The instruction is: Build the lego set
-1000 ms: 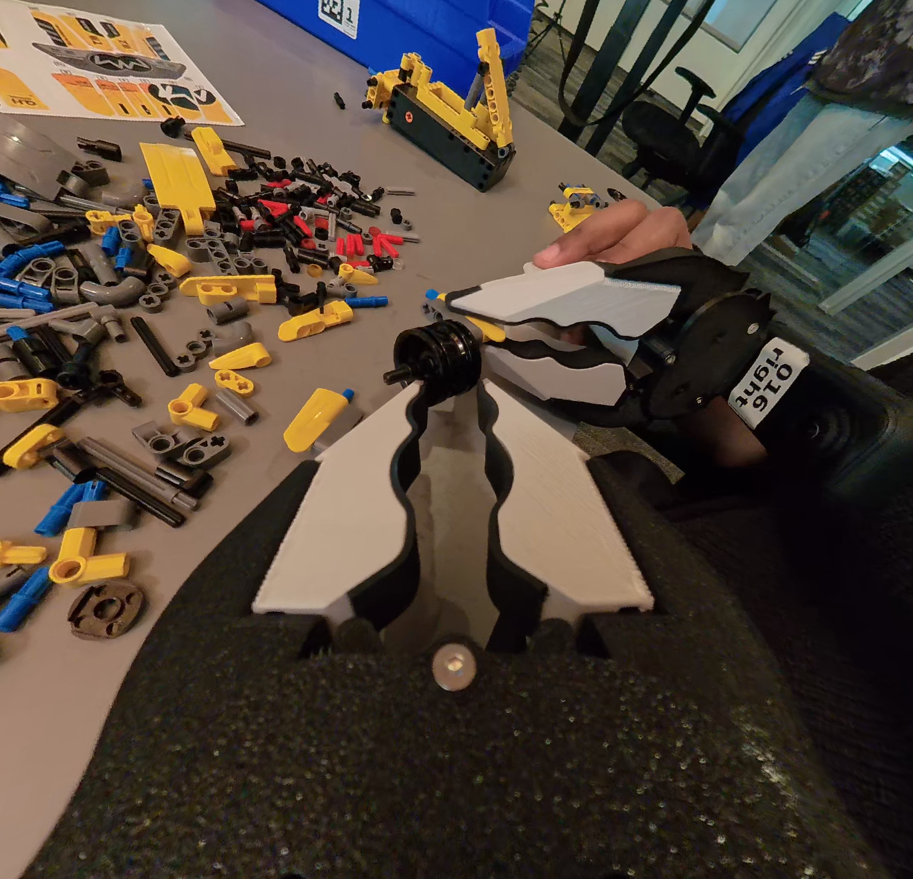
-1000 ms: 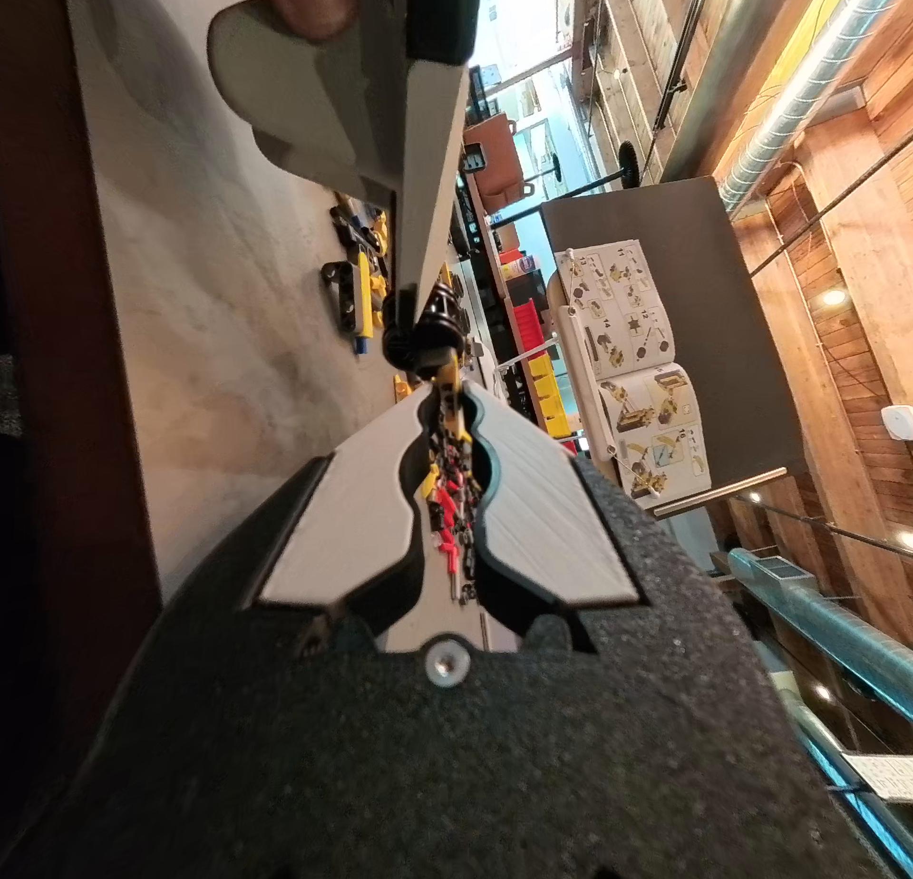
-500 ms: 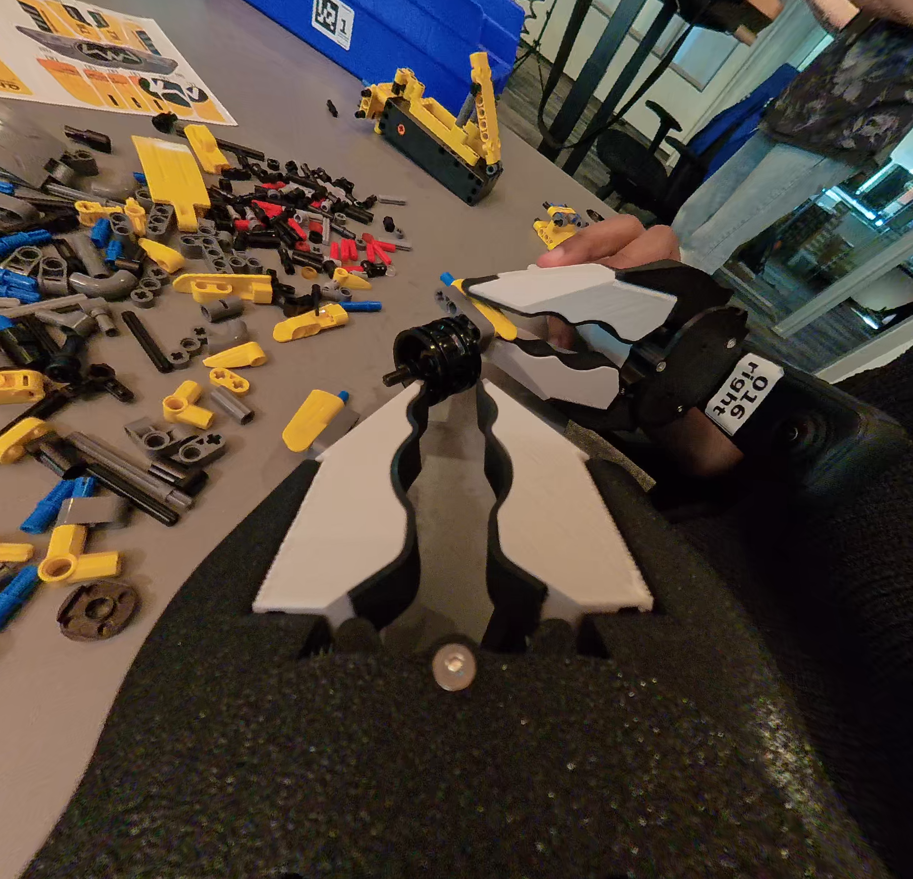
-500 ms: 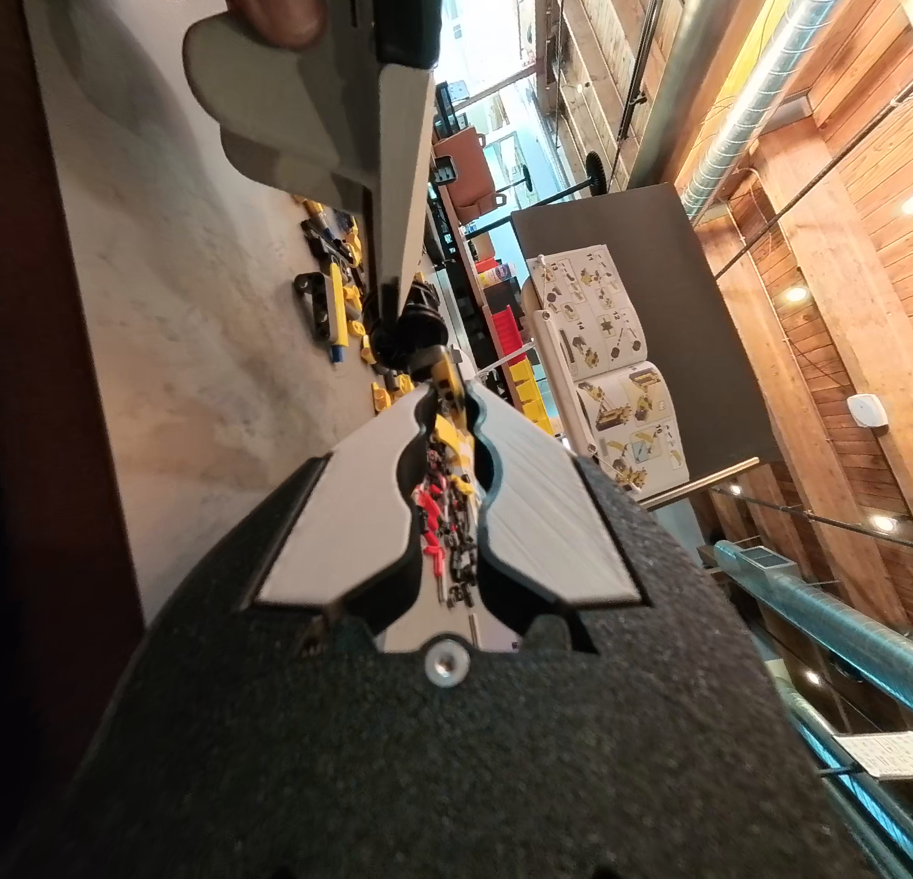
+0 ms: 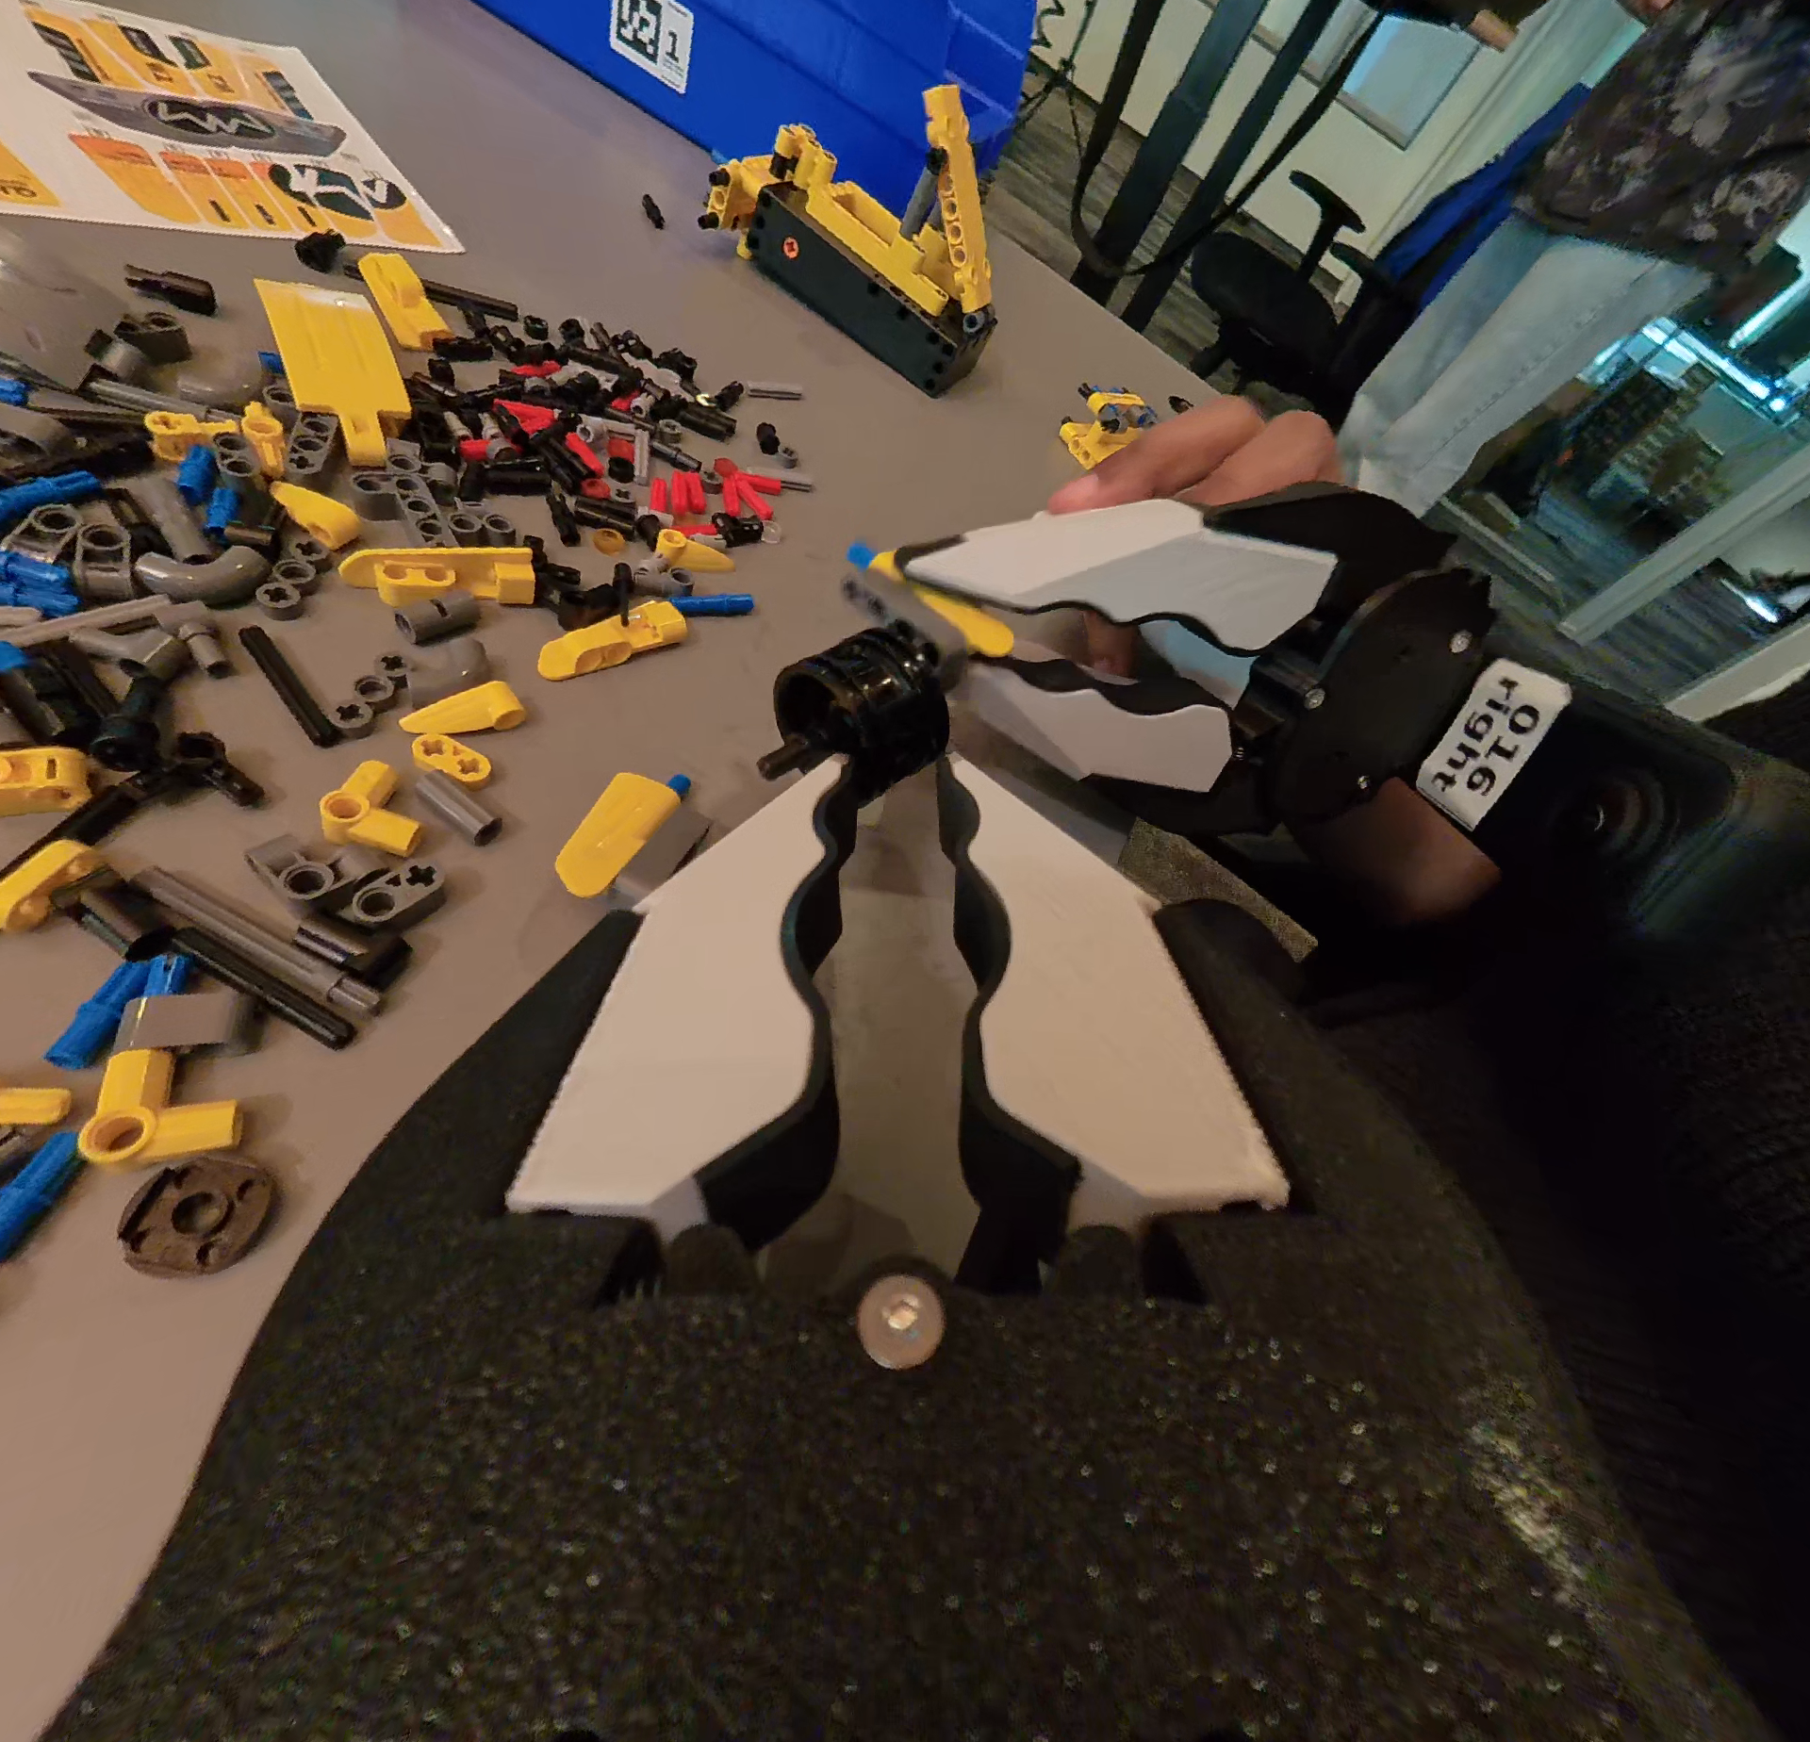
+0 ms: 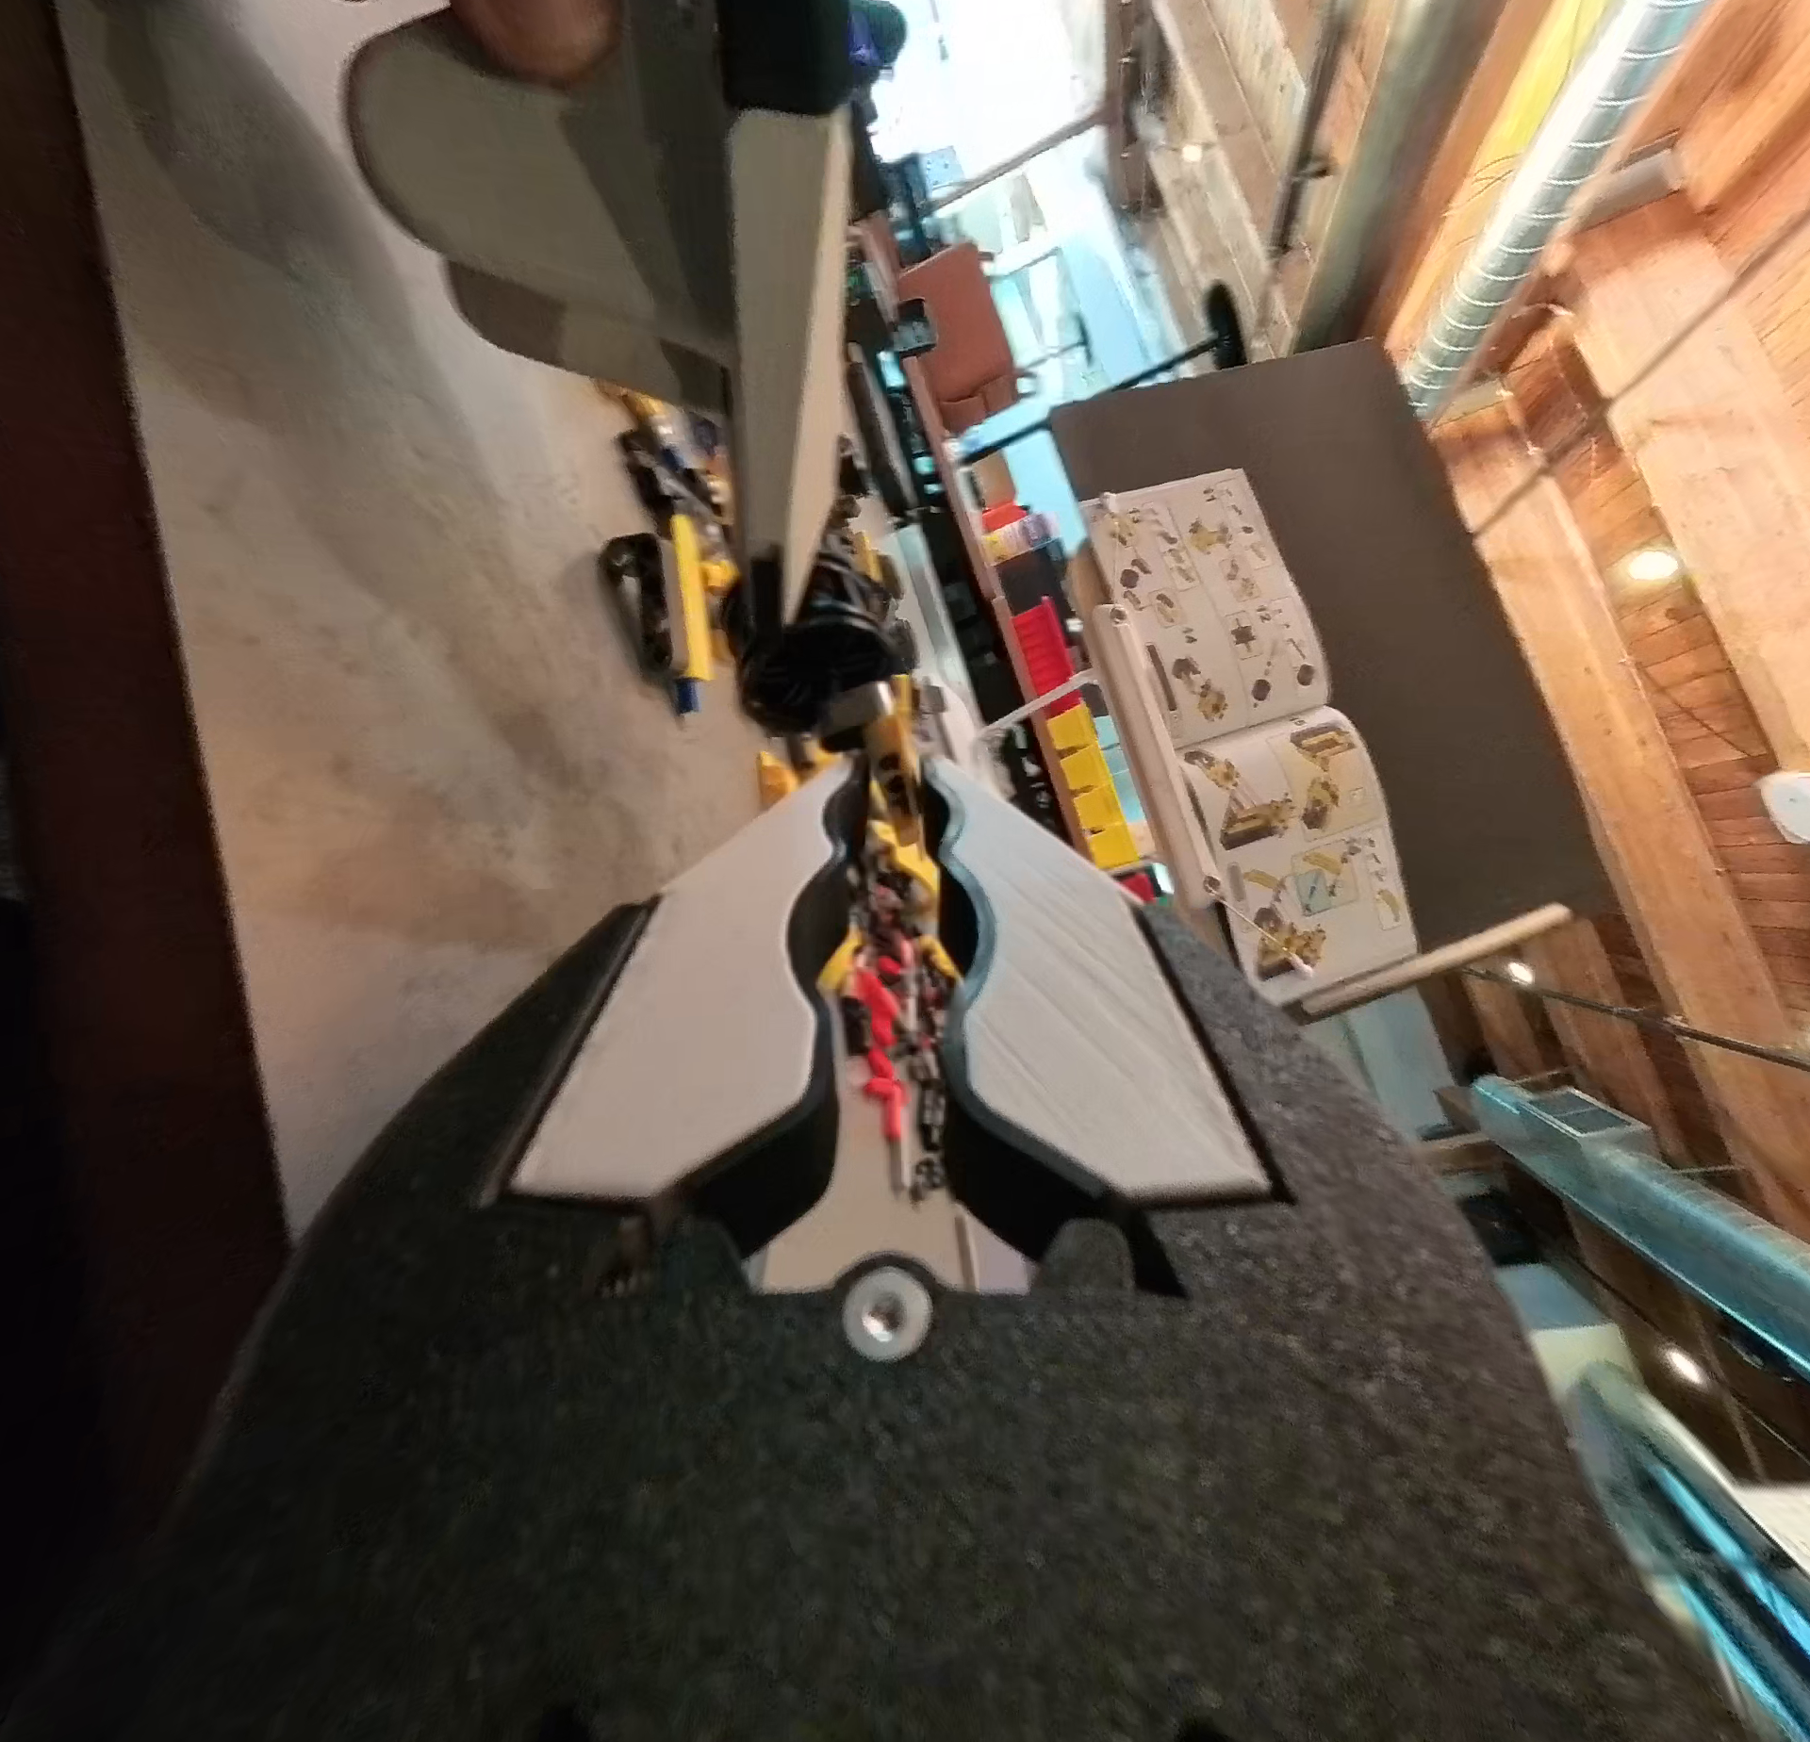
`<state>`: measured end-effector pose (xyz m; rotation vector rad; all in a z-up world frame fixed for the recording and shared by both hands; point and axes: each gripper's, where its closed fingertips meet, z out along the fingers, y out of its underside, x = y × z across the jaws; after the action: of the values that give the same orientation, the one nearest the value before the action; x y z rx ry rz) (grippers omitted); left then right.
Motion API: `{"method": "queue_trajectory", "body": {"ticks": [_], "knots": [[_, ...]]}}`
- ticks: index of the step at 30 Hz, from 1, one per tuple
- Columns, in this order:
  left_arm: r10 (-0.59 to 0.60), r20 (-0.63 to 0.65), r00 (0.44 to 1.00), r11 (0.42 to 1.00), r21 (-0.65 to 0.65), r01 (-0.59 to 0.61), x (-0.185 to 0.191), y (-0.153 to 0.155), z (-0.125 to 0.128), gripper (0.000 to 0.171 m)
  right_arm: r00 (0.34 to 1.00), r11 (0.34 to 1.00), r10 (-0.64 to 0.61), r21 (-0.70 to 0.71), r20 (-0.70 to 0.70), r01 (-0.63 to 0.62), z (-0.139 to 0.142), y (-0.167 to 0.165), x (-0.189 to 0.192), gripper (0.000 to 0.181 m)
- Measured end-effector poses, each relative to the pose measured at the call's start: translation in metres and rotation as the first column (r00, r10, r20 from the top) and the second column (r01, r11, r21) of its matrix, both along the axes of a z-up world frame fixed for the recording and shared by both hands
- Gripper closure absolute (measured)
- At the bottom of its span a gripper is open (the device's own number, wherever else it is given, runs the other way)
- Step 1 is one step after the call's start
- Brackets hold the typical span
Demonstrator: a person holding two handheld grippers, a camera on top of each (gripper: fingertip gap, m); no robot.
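In the left wrist view my left gripper (image 5: 886, 774) is shut on a black round drum-like part (image 5: 862, 711) with a short axle sticking out to its left, held above the grey table (image 5: 548, 226). My right gripper (image 5: 940, 618) comes in from the right, shut on a small yellow and grey piece (image 5: 965, 618) with a blue pin (image 5: 860, 554); the piece touches the drum's far side. In the right wrist view my right gripper (image 6: 896, 774) grips the yellow piece (image 6: 893, 745) against the black drum (image 6: 813, 657), with the left gripper's fingers (image 6: 784, 373) edge-on above.
A pile of loose yellow, black, grey, red and blue parts (image 5: 392, 520) covers the table's left. A part-built yellow and black model (image 5: 862, 265), a blue bin (image 5: 784, 20) and a sticker sheet (image 5: 196, 148) lie beyond. An open instruction booklet (image 6: 1244, 716) stands on a holder. A person (image 5: 1567, 226) stands at the right. Both grippers' tips are close together, under 4 cm apart.
Both grippers keep their hold and the two parts stay together. The right gripper has risen slightly against the drum, and the view has shifted a little.
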<state>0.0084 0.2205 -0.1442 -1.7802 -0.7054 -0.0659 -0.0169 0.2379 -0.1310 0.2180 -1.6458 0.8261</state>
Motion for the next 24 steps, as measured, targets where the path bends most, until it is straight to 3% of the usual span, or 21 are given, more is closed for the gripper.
{"method": "queue_trajectory", "body": {"ticks": [4, 8, 13, 19, 24], "knots": [[0.009, -0.071, 0.997, 0.995, -0.101, -0.016, 0.001, 0.003, -0.008, 0.158, 0.996, 0.996, -0.01, 0.094, 0.086, 0.002, -0.017, 0.0, -0.002, 0.175], [0.017, -0.155, 0.988, 0.971, -0.232, -0.053, 0.0, 0.005, -0.019, 0.158, 0.996, 0.987, -0.03, 0.159, 0.085, 0.017, -0.02, 0.0, -0.003, 0.175], [-0.003, -0.103, 0.995, 0.957, -0.289, -0.027, 0.002, 0.004, -0.03, 0.158, 0.992, 0.977, -0.023, 0.214, 0.127, -0.005, -0.032, 0.001, -0.001, 0.172], [-0.025, -0.101, 0.995, 0.953, -0.302, -0.007, 0.006, 0.006, -0.032, 0.158, 0.963, 0.988, -0.017, 0.15, 0.269, -0.024, -0.025, 0.011, 0.004, 0.15], [-0.032, -0.091, 0.995, 0.952, -0.307, 0.003, 0.007, 0.006, -0.033, 0.158, 0.905, 0.999, -0.007, 0.05, 0.426, -0.015, -0.022, 0.026, 0.01, 0.15]]}}
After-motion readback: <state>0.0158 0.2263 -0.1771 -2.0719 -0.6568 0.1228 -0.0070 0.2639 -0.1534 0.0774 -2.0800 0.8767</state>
